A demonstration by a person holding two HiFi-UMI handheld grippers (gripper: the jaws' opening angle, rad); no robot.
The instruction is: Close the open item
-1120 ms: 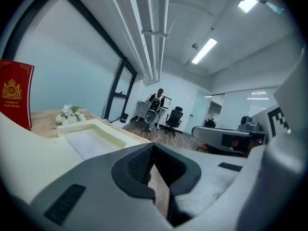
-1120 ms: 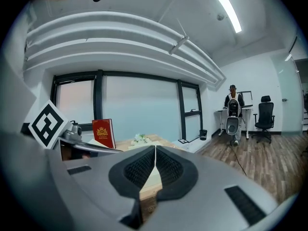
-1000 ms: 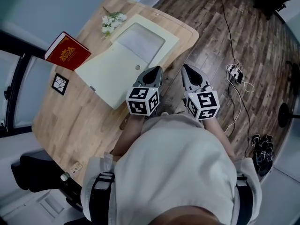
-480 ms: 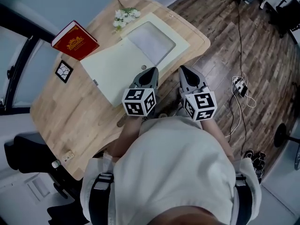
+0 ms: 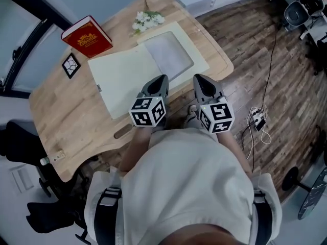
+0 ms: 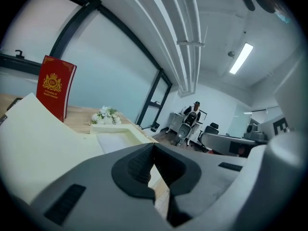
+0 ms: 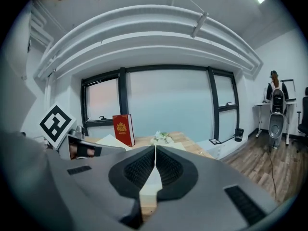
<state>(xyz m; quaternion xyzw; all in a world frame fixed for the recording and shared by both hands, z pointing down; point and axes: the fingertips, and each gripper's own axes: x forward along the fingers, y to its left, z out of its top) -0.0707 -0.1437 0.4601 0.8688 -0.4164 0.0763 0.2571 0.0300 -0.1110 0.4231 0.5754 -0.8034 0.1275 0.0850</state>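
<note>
**Still open: cream box untouched, both tongs clenched on nothing**

Closest in, the left tongs [image 5: 162, 79] and right tongs [image 5: 199, 79] are held side by side in front of the person's body, at the near edge of the worktop [image 5: 66, 121]. Each pair is pressed together with nothing between. They keep the same side-by-side pose as a second ago, while the whole worktop has swung round in the head view.

Just past the left tongs lies the cream box [image 5: 122, 80], open as before. Its lid is spread flat, and its grey-lined tray [image 5: 168, 55] sits on the right, towards the far edge.

Left of the lid sits a black-and-white marker tile [image 5: 71, 65]. Beyond it stands a red book [image 5: 87, 36], now higher in the picture. White flowers [image 5: 148, 19] lie at the far edge.
</note>
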